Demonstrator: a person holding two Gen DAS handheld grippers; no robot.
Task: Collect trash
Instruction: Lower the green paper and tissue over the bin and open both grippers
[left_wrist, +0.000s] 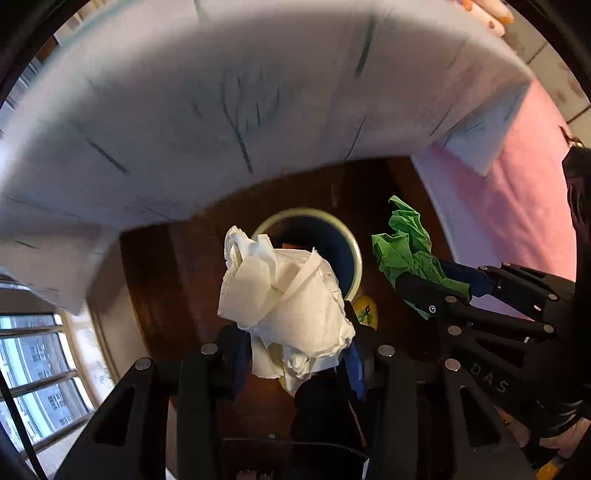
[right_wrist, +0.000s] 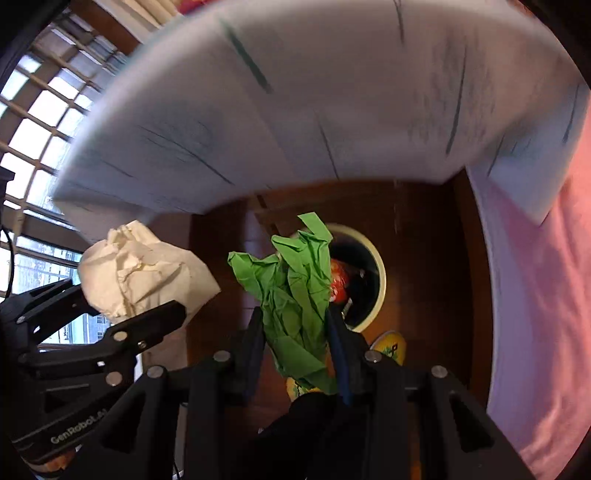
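Note:
My left gripper (left_wrist: 295, 354) points down and is shut on a crumpled white paper wad (left_wrist: 284, 306), also seen as the white wad (right_wrist: 136, 273) from the right wrist. My right gripper (right_wrist: 295, 332) is shut on a crumpled green paper (right_wrist: 295, 288), which shows as the green paper (left_wrist: 406, 251) at the right of the left wrist view. Below both hangs a round bin (left_wrist: 351, 254) with a pale rim and dark inside on the dark wood floor. In the right wrist view the bin (right_wrist: 380, 280) holds something red (right_wrist: 338, 282).
A table with a white patterned cloth (left_wrist: 221, 110) overhangs the upper part of both views. A pink cloth (left_wrist: 517, 206) hangs at the right. Windows (left_wrist: 37, 369) are at the left. A yellow slipper (right_wrist: 391, 345) sits on the floor beside the bin.

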